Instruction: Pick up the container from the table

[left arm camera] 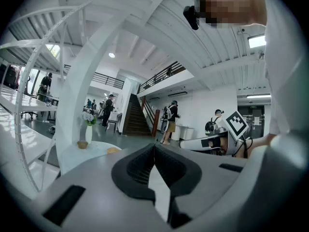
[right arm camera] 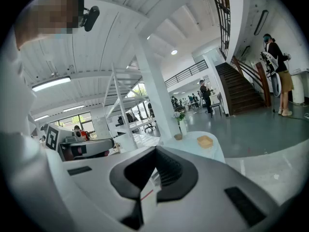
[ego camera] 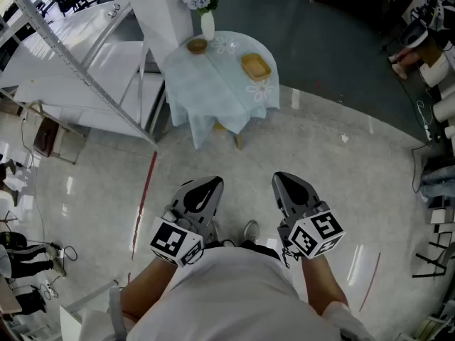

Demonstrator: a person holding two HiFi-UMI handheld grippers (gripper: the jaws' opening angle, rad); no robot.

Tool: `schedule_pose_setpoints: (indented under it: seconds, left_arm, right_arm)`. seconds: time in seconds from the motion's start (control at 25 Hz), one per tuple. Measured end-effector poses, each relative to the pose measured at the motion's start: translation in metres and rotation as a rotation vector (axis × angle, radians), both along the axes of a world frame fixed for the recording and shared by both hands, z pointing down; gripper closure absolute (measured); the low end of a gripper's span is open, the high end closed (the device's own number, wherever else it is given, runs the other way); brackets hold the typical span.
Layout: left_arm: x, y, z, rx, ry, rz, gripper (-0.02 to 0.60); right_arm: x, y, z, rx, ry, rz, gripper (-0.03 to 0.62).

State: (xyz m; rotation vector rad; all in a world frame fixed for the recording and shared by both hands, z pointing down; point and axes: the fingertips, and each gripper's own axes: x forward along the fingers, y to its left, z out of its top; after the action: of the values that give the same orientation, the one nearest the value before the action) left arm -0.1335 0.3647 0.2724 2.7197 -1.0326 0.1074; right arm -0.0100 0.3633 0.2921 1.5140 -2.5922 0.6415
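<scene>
Fingers on my left gripper (ego camera: 210, 189) are pressed together with nothing between them, held near my waist. Well ahead of those fingertips, and left of where they aim, stands the table (ego camera: 213, 91) under its pale cloth. Across it sit a small brown bowl (ego camera: 197, 45), a white vase (ego camera: 207, 25) of flowers just beyond it, then the container (ego camera: 256, 67), a shallow yellowish tray (woven or wooden, I can't tell from this far off) near the cloth's right edge. It sits apart from bowl and vase, with bare cloth around it. Fingers on my right gripper (ego camera: 286, 183) are likewise closed on nothing, and the container lies far in front of them, a little right of their line.

I judge this to be the approach: neither pair of fingers is anywhere near the table. Next I would need to cross the stretch of floor (ego camera: 234, 148) between us, spread one pair of fingers (the right looks handier), and bring them astride the container's near wall before pinching.
</scene>
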Motion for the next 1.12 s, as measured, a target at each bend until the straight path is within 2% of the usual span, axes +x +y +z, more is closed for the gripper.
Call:
schedule_pose_setpoints:
  seconds: [0.36,0.68,1.12]
  left_arm:
    - [-0.004,-0.012,0.011,-0.002,-0.008,-0.017,0.561]
    - [-0.01,-0.015,0.034,-0.03,-0.052,-0.021,0.56]
    - [0.033,-0.012,0.032,-0.027,-0.071,-0.055,0.56]
  right_arm:
    - [0.012,-0.01,0.014,-0.013,-0.016,0.005,0.572]
    - [0.028,-0.01,0.027,-0.013,-0.031,-0.031,0.571]
    - [0.081,-0.008,0.042,-0.041,-0.052,-0.039,0.571]
